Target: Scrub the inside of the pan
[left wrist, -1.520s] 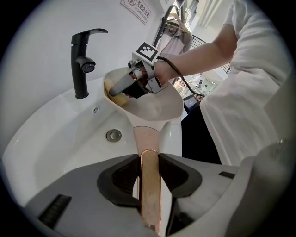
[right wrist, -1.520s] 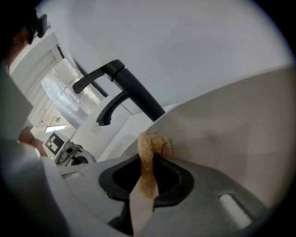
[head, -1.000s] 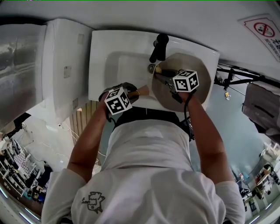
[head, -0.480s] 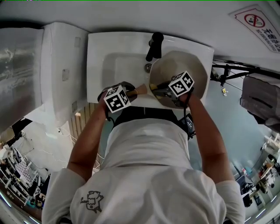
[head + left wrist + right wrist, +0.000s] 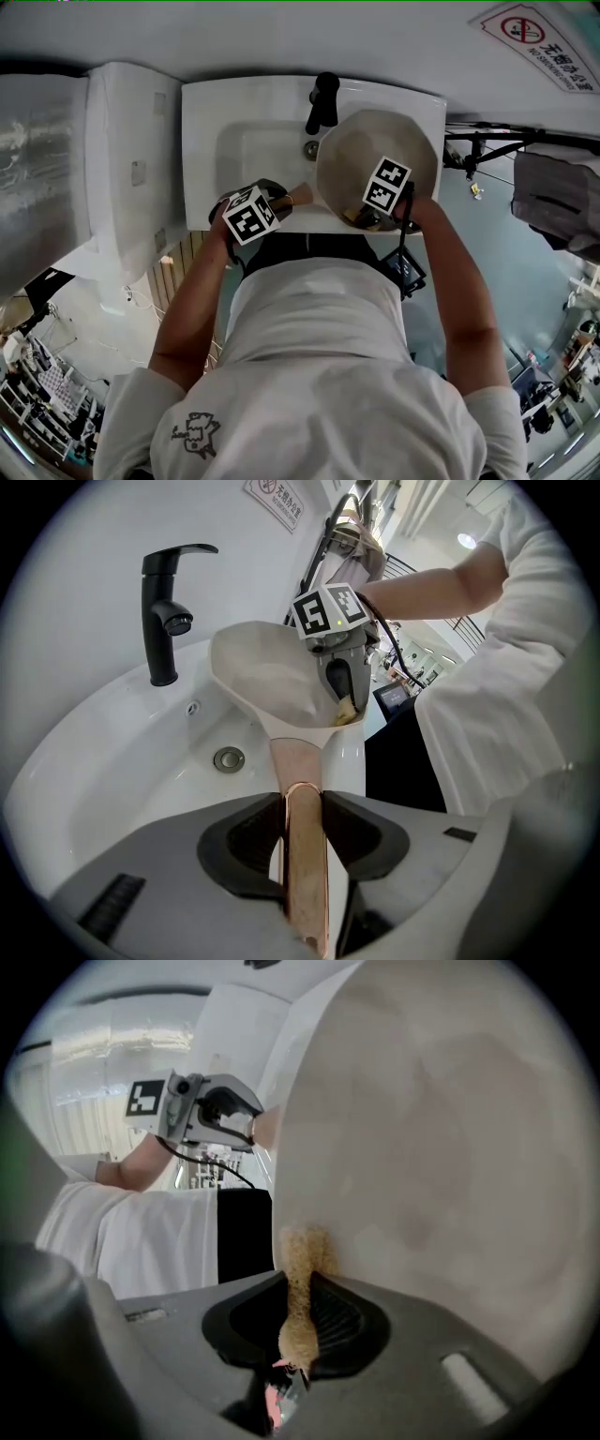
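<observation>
Right gripper (image 5: 298, 1283), pinching a soft sponge (image 5: 302, 1241), has swung to the rigid pan's (image 5: 375, 141) lower rim; left gripper (image 5: 302, 806) clamps its slim handle (image 5: 296, 761).

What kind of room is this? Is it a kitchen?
Probably a washroom or a wash corner, not clearly a kitchen. There is a white sink with a black tap, a no-smoking sign on the wall, and a pan held over the sink.
</observation>
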The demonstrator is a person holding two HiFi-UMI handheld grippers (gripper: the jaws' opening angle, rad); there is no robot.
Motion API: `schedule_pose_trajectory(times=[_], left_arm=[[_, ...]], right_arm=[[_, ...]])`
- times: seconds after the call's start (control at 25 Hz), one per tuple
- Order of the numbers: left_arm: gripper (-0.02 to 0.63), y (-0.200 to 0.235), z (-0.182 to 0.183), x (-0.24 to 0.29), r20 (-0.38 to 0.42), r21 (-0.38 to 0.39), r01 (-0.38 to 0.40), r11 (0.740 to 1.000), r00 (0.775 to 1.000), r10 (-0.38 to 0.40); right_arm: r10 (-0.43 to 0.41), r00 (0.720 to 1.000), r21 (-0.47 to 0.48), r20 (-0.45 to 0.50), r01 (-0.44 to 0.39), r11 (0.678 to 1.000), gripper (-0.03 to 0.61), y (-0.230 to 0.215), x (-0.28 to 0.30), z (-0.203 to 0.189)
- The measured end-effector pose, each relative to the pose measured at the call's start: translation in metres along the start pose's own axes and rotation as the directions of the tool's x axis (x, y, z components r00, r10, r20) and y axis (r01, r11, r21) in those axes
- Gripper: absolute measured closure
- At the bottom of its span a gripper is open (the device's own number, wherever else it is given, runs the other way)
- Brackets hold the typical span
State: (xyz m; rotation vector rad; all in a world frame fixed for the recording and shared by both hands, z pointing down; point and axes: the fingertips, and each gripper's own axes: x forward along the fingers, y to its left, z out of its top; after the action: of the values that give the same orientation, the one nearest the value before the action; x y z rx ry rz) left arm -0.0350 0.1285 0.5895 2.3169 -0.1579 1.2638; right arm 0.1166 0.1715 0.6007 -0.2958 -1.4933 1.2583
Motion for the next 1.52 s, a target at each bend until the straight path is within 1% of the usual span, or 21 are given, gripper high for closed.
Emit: schedule_pose_trajectory(times=[0.08,0.2,0.32,0.4,0.48,0.52,0.6,0.64,0.76,0.84,0.88,1.0,1.08,1.12,1.16,1.2,1.32,1.48,1.52], left_arm=[[0.471,0.002,0.001,-0.001,-0.002,0.005,0.000,1.000,1.000,0.000],[0.472,0.005,0.001,-0.004,-0.005,0.012,0.001,1.000,1.000,-0.001],[0.472,0.006,0.002,-0.005,-0.006,0.018,0.005,1.000,1.000,-0.005],[0.472,0.007,0.002,-0.005,-0.006,0.021,0.006,1.000,1.000,-0.005],[0.472,0.007,0.002,-0.004,-0.005,0.025,0.006,1.000,1.000,-0.006],[0.472,0.007,0.002,-0.004,-0.004,0.027,0.007,1.000,1.000,-0.007],[0.472,0.007,0.002,-0.003,-0.003,0.027,0.009,1.000,1.000,-0.009],[0.472,0.007,0.003,-0.003,-0.003,0.027,0.010,1.000,1.000,-0.010],[0.472,0.008,0.003,-0.003,-0.002,0.024,0.016,1.000,1.000,-0.015],[0.472,0.009,0.003,-0.003,-0.001,0.021,0.018,1.000,1.000,-0.018],[0.471,0.009,0.003,-0.003,0.000,0.020,0.018,1.000,1.000,-0.018],[0.472,0.008,0.004,-0.002,0.001,0.020,0.018,1.000,1.000,-0.018],[0.472,0.008,0.003,-0.002,-0.003,0.019,0.018,1.000,1.000,-0.018],[0.472,0.008,0.003,-0.001,-0.005,0.019,0.018,1.000,1.000,-0.018],[0.472,0.009,0.002,-0.001,-0.007,0.019,0.019,1.000,1.000,-0.019],[0.472,0.009,0.002,0.000,-0.009,0.019,0.020,1.000,1.000,-0.019],[0.472,0.009,0.002,0.000,-0.011,0.016,0.020,1.000,1.000,-0.020],[0.472,0.009,0.003,0.001,-0.008,0.015,0.015,1.000,1.000,-0.014],[0.472,0.008,0.003,0.002,-0.008,0.015,0.014,1.000,1.000,-0.014]], right_arm=[[-0.051,0.994,0.008,-0.093,0.052,0.999,0.520,-0.008,-0.005,-0.017],[-0.110,0.970,0.022,-0.216,0.118,0.993,0.520,-0.019,-0.015,-0.041],[-0.146,0.951,0.040,-0.273,0.163,0.986,0.520,-0.026,-0.027,-0.055],[-0.187,0.932,0.038,-0.310,0.209,0.977,0.520,-0.032,-0.035,-0.061],[-0.245,0.903,0.024,-0.353,0.270,0.963,0.520,-0.039,-0.044,-0.068],[-0.277,0.884,0.014,-0.376,0.305,0.952,0.520,-0.042,-0.050,-0.072],[-0.349,0.834,-0.007,-0.427,0.383,0.924,0.520,-0.050,-0.064,-0.079],[-0.389,0.803,-0.020,-0.453,0.426,0.904,0.521,-0.055,-0.073,-0.083],[-0.507,0.697,-0.066,-0.507,0.555,0.829,0.520,-0.073,-0.098,-0.090],[-0.592,0.632,-0.118,-0.500,0.627,0.770,0.520,-0.093,-0.109,-0.085],[-0.641,0.596,-0.156,-0.483,0.662,0.733,0.520,-0.106,-0.114,-0.080],[-0.775,0.471,-0.243,-0.421,0.764,0.597,0.520,-0.131,-0.135,-0.062],[-0.842,0.390,-0.277,-0.373,0.819,0.502,0.520,-0.140,-0.153,-0.050],[-0.869,0.354,-0.289,-0.344,0.841,0.457,0.520,-0.144,-0.162,-0.044],[-0.892,0.324,-0.300,-0.314,0.858,0.417,0.518,-0.146,-0.170,-0.037],[-0.911,0.301,-0.308,-0.283,0.870,0.384,0.518,-0.148,-0.176,-0.030],[-0.952,0.250,-0.330,-0.175,0.896,0.296,0.515,-0.151,-0.189,-0.008],[-0.987,0.162,-0.355,-0.013,0.922,0.156,0.514,-0.149,-0.206,0.026],[-0.989,0.143,-0.360,0.023,0.925,0.125,0.514,-0.149,-0.209,0.035]])
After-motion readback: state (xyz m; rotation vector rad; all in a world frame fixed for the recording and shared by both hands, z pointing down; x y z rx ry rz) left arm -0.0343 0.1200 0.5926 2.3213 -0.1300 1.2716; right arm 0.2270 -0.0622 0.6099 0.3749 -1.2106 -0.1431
